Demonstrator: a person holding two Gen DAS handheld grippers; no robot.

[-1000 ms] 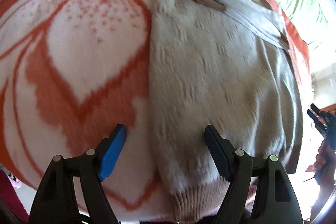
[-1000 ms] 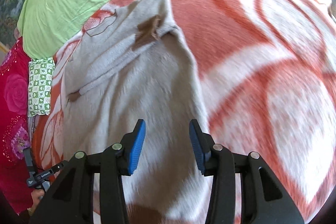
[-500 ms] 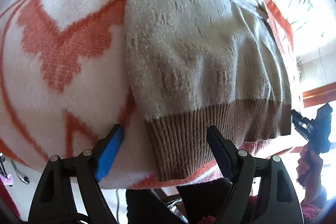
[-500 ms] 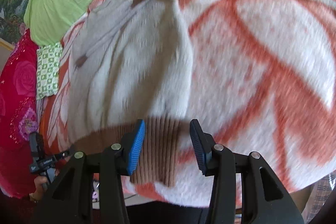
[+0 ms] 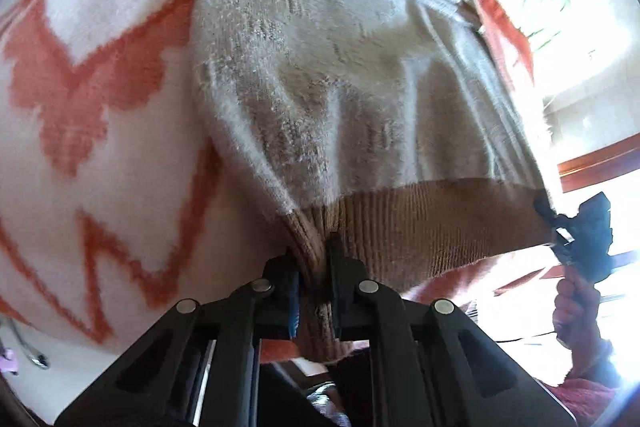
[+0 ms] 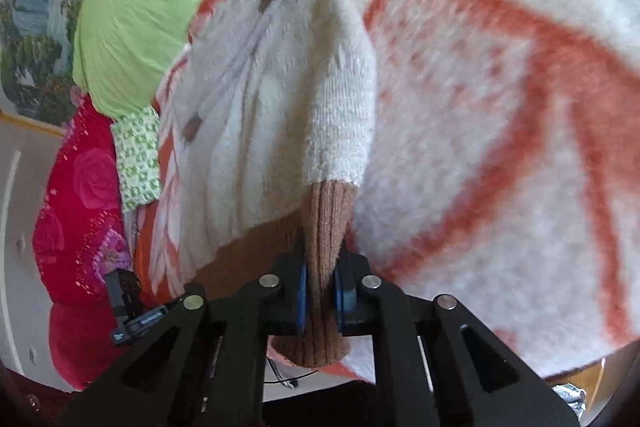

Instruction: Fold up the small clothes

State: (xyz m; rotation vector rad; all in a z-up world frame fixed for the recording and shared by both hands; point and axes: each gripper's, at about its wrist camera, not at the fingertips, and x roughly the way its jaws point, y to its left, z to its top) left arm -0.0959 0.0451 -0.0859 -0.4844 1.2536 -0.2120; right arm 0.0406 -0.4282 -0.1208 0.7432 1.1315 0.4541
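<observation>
A small fuzzy cream sweater [image 5: 340,67] with a brown ribbed hem [image 5: 420,223] lies on an orange and white blanket [image 5: 100,87]. My left gripper [image 5: 314,279] is shut on the hem's left corner, which bunches between the jaws. In the right wrist view the sweater [image 6: 280,115] runs away from me, and my right gripper [image 6: 322,291] is shut on the hem's right corner [image 6: 326,227]. The hem is lifted and stretched between the two grippers. The right gripper also shows at the left wrist view's right edge [image 5: 580,231].
The blanket [image 6: 500,107] covers the bed. A green pillow [image 6: 148,7], a green-patterned cloth [image 6: 138,155] and a red floral cover [image 6: 80,207] lie to the left in the right wrist view. The bed's near edge is just below both grippers.
Both grippers have drawn back to the sweater's hem, closed on its two corners and raised it off the blanket.
</observation>
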